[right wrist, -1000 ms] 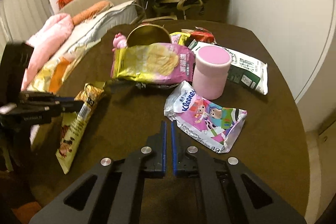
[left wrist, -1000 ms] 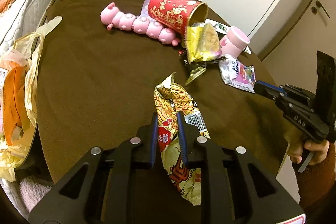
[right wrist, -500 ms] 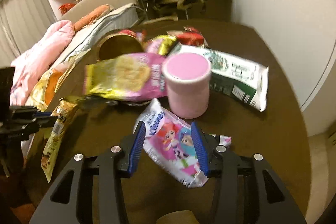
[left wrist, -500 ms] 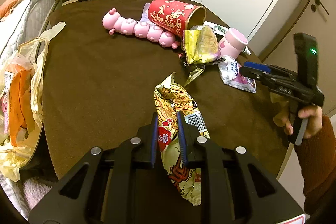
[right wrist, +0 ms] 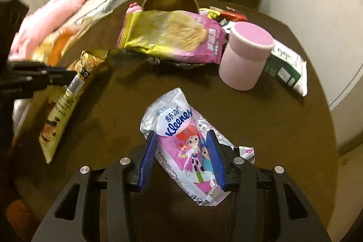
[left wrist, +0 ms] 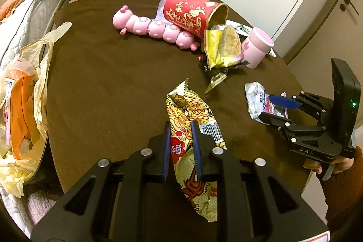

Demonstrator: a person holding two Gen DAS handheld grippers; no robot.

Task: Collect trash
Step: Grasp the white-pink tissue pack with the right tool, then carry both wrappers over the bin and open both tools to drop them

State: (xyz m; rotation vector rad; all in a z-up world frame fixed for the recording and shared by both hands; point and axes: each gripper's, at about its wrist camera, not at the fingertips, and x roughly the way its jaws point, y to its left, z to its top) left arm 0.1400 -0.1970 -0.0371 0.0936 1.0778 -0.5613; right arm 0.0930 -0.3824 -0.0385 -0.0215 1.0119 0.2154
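My left gripper point(left wrist: 180, 128) is shut on a yellow noodle-snack wrapper point(left wrist: 188, 106), which trails onto the brown table point(left wrist: 102, 83). The right wrist view shows the same wrapper point(right wrist: 63, 106) at the left. My right gripper point(right wrist: 181, 135) is open and straddles a pink Kleenex tissue pack point(right wrist: 174, 119) lying flat on the table, one blue pad on each side. From the left wrist view, the right gripper point(left wrist: 272, 108) reaches in from the right over that pack point(left wrist: 255, 99), held by a hand in a rust sleeve.
Behind lie a yellow-pink cracker bag point(right wrist: 172, 35), a pink cup point(right wrist: 247, 56), a green-white packet point(right wrist: 285, 67), a tipped red tube point(left wrist: 192, 15) and a pink caterpillar toy point(left wrist: 154, 26). A yellow plastic bag point(left wrist: 27, 94) hangs off the table's left edge.
My right gripper opened, moved forward and down, and now has the tissue pack between its fingers. The left gripper kept still with the wrapper in it.
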